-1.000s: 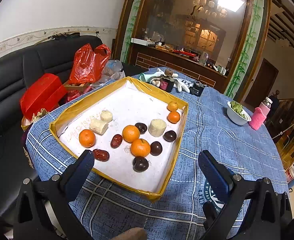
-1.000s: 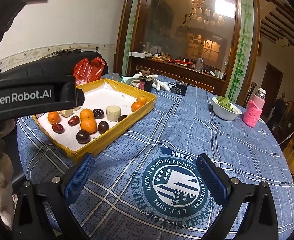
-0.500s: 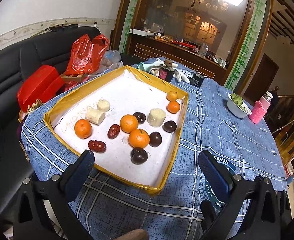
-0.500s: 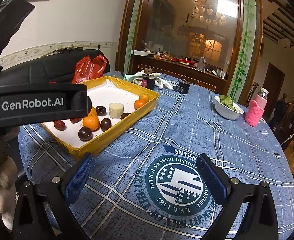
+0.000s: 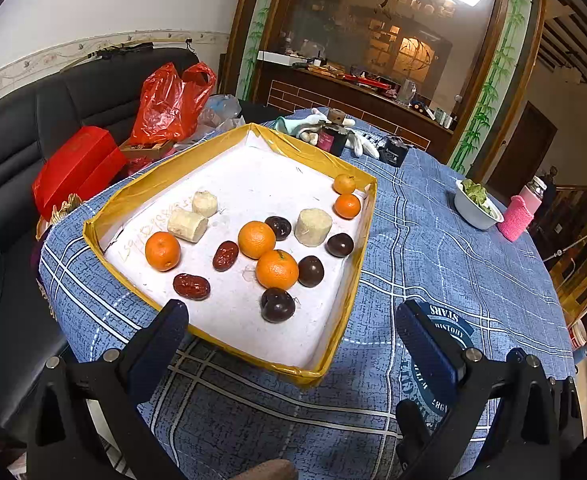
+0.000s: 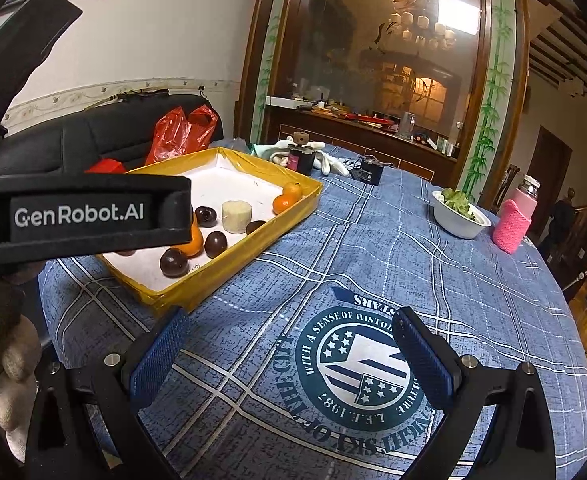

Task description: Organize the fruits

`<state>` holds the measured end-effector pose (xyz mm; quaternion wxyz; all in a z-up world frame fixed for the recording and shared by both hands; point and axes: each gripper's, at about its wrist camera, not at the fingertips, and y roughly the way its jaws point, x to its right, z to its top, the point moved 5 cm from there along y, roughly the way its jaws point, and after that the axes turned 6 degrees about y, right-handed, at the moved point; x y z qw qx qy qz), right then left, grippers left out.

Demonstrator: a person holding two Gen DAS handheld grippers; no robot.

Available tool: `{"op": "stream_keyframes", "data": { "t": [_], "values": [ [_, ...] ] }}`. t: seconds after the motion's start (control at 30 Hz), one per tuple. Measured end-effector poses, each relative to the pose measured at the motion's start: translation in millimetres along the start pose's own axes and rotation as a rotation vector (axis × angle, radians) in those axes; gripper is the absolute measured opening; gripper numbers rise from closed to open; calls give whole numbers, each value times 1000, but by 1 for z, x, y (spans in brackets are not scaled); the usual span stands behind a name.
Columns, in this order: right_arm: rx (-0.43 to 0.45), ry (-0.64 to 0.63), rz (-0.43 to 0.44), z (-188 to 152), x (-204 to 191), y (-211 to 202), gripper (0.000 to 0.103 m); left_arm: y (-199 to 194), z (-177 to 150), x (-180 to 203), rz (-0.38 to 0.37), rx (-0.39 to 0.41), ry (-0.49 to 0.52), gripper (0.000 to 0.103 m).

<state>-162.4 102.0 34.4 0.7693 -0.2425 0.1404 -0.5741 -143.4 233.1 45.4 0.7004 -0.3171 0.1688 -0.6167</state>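
Observation:
A yellow-rimmed tray (image 5: 357, 240) with a white floor lies on the blue checked tablecloth. It holds several oranges (image 5: 276, 269), dark plums (image 5: 277, 305), red dates (image 5: 191, 286) and pale sugarcane chunks (image 5: 313, 221), all scattered. My left gripper (image 5: 291, 332) is open and empty, just above the tray's near edge. My right gripper (image 6: 289, 344) is open and empty over the cloth's round emblem (image 6: 357, 364), right of the tray (image 6: 229, 268). The left gripper's body (image 6: 77, 216) hides part of the tray in the right wrist view.
A white bowl of greens (image 5: 475, 208) and a pink-sleeved bottle (image 5: 523, 210) stand at the table's right. A dark jar, gloves and a small black box (image 5: 393, 152) lie behind the tray. Red bags (image 5: 169, 104) sit on the black sofa to the left.
My left gripper has moved forward and lower toward the tray's near edge. My right gripper has shifted slightly forward. Both stay open. No fruit has moved.

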Motion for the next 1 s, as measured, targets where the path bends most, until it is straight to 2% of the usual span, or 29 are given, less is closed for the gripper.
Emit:
{"op": "stream_keyframes", "data": {
  "t": [0.57,0.83,1.0],
  "values": [
    [-20,-7,11,-1,-2,6,103,6,-4,1,-8,-13,-15,103],
    [-27,-6,16,-1,-1,9,103,1,-1,-8,19,2,-26,103],
    [-41,31,37,-1,7,11,103,1,0,-11,28,-21,-38,103]
  ]
}}
